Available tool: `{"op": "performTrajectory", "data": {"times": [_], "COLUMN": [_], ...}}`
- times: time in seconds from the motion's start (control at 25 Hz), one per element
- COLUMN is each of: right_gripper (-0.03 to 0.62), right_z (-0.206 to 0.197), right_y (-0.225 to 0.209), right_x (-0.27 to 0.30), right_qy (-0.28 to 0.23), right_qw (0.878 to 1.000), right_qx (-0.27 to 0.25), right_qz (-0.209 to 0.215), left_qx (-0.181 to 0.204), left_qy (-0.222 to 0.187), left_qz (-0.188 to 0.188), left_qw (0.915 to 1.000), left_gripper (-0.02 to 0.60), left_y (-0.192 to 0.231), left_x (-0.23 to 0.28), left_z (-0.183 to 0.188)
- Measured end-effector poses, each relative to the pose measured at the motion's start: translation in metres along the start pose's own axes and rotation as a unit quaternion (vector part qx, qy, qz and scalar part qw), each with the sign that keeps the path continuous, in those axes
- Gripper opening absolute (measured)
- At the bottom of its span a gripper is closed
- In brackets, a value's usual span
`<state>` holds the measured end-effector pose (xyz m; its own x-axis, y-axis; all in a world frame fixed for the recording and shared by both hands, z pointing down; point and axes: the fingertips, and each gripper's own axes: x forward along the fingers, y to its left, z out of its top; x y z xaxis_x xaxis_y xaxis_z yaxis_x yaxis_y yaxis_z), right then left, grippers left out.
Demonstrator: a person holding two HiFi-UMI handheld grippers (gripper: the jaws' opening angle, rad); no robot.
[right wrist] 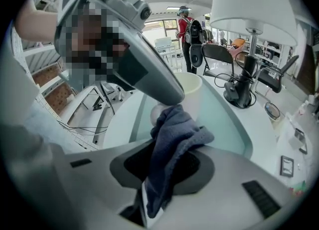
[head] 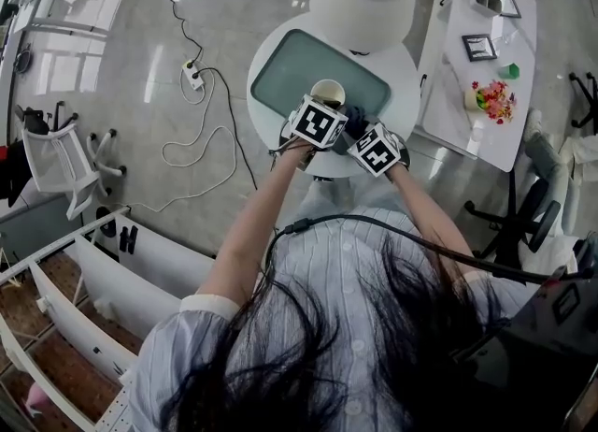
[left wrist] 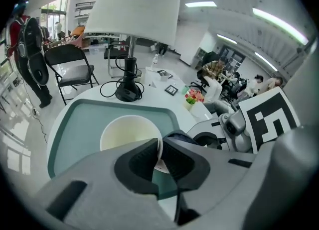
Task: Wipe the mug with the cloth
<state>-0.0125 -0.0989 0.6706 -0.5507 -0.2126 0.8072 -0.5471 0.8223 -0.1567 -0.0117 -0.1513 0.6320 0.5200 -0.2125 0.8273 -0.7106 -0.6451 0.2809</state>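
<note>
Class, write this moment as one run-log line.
left gripper: shut on mug rim | right gripper: shut on cloth | cloth at mug side

No legible text, number, brand or label is present.

- Left cube point(head: 316, 123), right cube point(head: 377, 151): each face carries a black-and-white square marker. These are coded patterns, not letters or digits.
- Two small frames point(head: 478, 47) on the side table point(head: 450, 93), far right: content too small to read.
</note>
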Motion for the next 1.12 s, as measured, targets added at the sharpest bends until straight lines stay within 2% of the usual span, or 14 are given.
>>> {"op": "performTrajectory", "data": {"times": [0.16, 0.28, 0.44, 0.56, 0.88, 1.12], "right_gripper": [0.094, 0.094, 0.094, 0.094, 0.094, 0.094], "right_z": [-0.003, -0.007, -0.013, -0.008, 0.021, 0.040], "right_y": [-0.005, -0.010, -0.010, -0.013, 0.004, 0.027], "right_x": [-0.002, -0.006, -0.014, -0.023, -0.068, -0.099], "right_qy": [0.008, 0.003, -0.005, -0.024, -0.101, -0.173], "right_qw": [1.000, 1.000, 0.998, 0.995, 0.983, 0.964], "right_qx": [0.009, 0.021, 0.065, 0.089, 0.139, 0.177], "right_qz": [-0.006, -0.009, -0.019, -0.030, -0.064, -0.100], "left_qx": [-0.024, -0.048, -0.101, -0.124, -0.126, -0.118], "left_qy": [-0.020, -0.052, -0.099, -0.124, -0.178, -0.204], "left_qz": [-0.008, -0.016, -0.023, -0.021, -0.007, -0.015], "left_qw": [0.9995, 0.9973, 0.9898, 0.9842, 0.9759, 0.9717], "left_gripper": [0.035, 0.035, 0.035, 0.035, 0.034, 0.034], "left_y": [0.000, -0.003, -0.001, 0.002, -0.010, -0.025], "left_x": [-0.006, -0.016, -0.043, -0.061, -0.108, -0.131], "left_z": [0.002, 0.006, 0.000, -0.008, -0.033, -0.047]}}
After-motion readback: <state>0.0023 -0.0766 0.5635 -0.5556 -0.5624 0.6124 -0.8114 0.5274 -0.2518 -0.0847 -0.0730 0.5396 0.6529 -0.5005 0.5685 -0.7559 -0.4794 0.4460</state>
